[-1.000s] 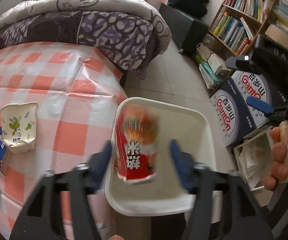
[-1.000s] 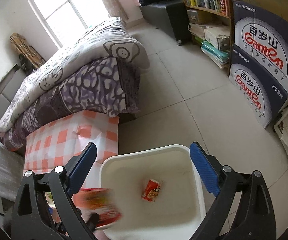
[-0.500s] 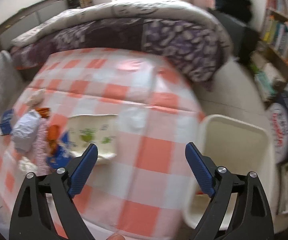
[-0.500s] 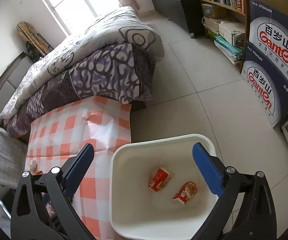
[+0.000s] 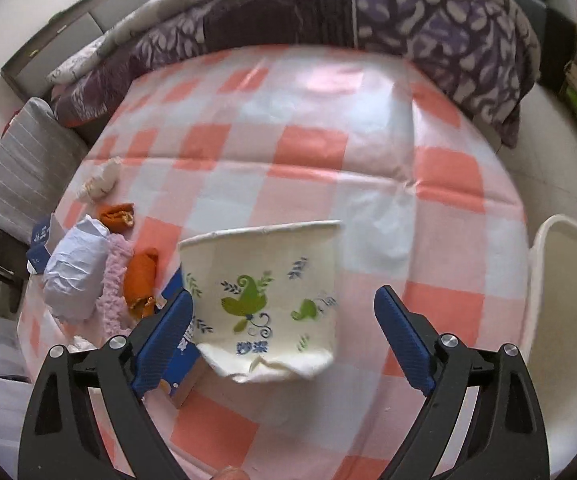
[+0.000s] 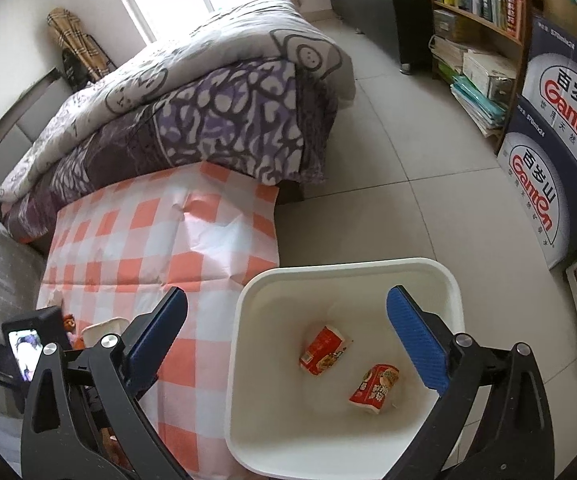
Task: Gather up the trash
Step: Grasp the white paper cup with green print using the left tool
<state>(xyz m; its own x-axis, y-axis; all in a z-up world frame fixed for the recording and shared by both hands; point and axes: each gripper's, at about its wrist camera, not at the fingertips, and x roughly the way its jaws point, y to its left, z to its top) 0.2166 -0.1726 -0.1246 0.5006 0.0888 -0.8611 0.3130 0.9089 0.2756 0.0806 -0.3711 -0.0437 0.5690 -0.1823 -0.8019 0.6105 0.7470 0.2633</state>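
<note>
A flattened paper cup point(image 5: 264, 300) with green and blue flower print lies on the orange-checked tablecloth point(image 5: 328, 160). My left gripper point(image 5: 282, 308) hangs open just above it, a blue pad on either side, touching nothing. In the right wrist view, my right gripper point(image 6: 288, 304) stands open and empty over the white bin point(image 6: 248, 360). Two red snack packets point(image 6: 324, 350) point(image 6: 374, 388) lie on the bin's floor. The bin's edge point(image 5: 544, 280) also shows at the right of the left wrist view.
Left of the cup lies a pile: crumpled white paper point(image 5: 74, 276), orange peels point(image 5: 142, 280), pink fluff point(image 5: 114, 280), a blue carton point(image 5: 180, 364) and a tissue point(image 5: 100, 180). A quilted bed point(image 6: 208, 100) borders the table. Water cartons point(image 6: 556, 160) and a bookshelf point(image 6: 480, 8) stand on the right.
My left gripper opened and let the red packet fall into the bin, then swung left over the table to the paper cup. The bin now holds two packets. The right gripper shifted slightly.
</note>
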